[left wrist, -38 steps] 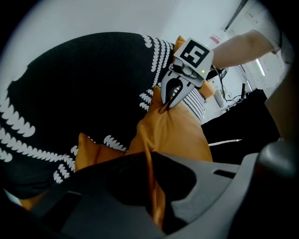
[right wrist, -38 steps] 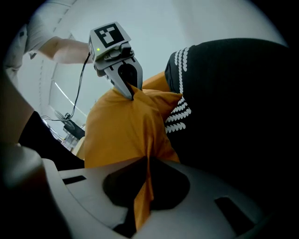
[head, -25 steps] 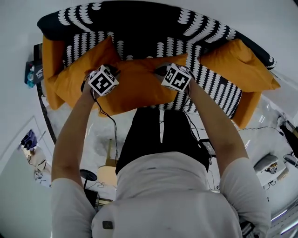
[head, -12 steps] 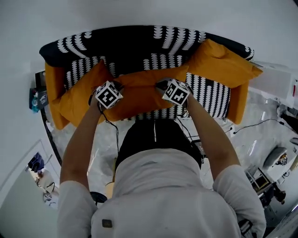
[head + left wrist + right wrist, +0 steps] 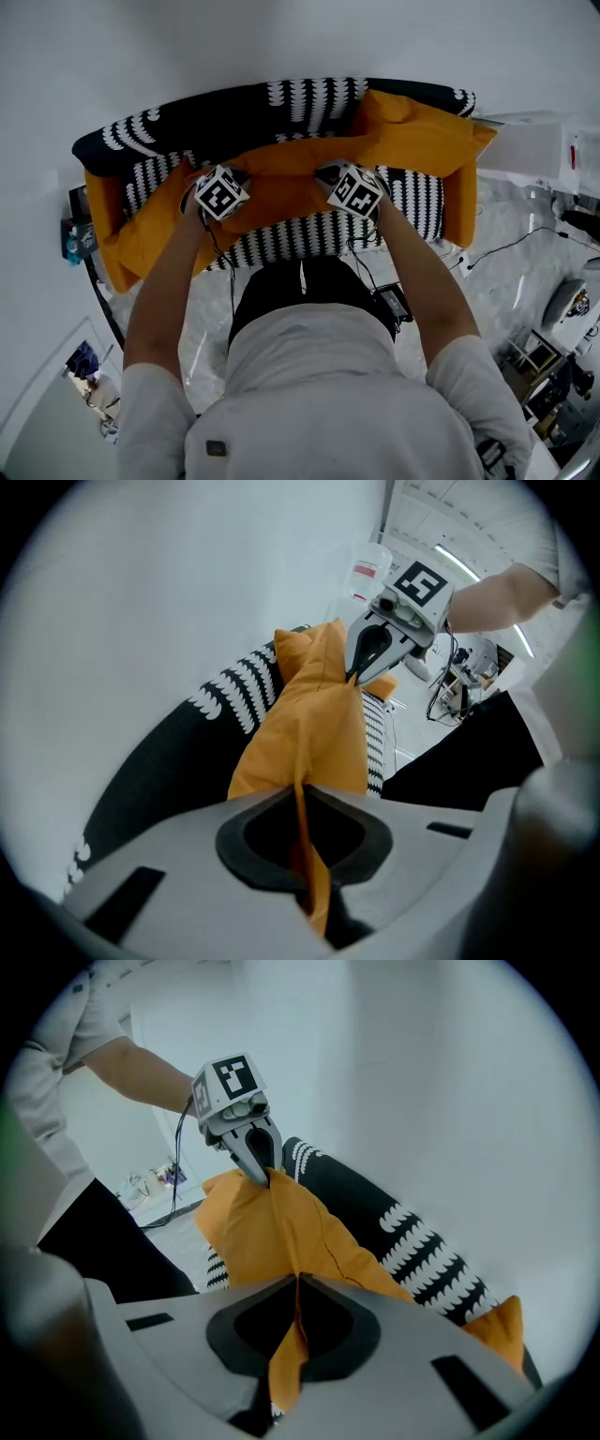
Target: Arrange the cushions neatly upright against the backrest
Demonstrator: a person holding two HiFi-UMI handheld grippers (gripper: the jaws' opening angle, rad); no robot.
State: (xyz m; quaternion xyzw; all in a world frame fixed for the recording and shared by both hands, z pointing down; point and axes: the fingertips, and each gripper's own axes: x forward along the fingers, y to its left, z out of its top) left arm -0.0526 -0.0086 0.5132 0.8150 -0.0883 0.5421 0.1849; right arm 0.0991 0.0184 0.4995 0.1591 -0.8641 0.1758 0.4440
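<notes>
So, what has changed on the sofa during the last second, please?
The middle cushion, held by the left gripper and the right gripper, rose and went back toward the backrest, so more striped seat shows before it. Nothing was taken or released: both jaws stay shut on its fabric. The left-end cushion and right-end cushion kept their places.

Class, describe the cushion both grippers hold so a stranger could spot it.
Find the black-and-white sofa against the white wall. Between the left cushion and right cushion, all orange, sits the middle cushion. Only it is pinched along one edge by the left gripper and right gripper.
</notes>
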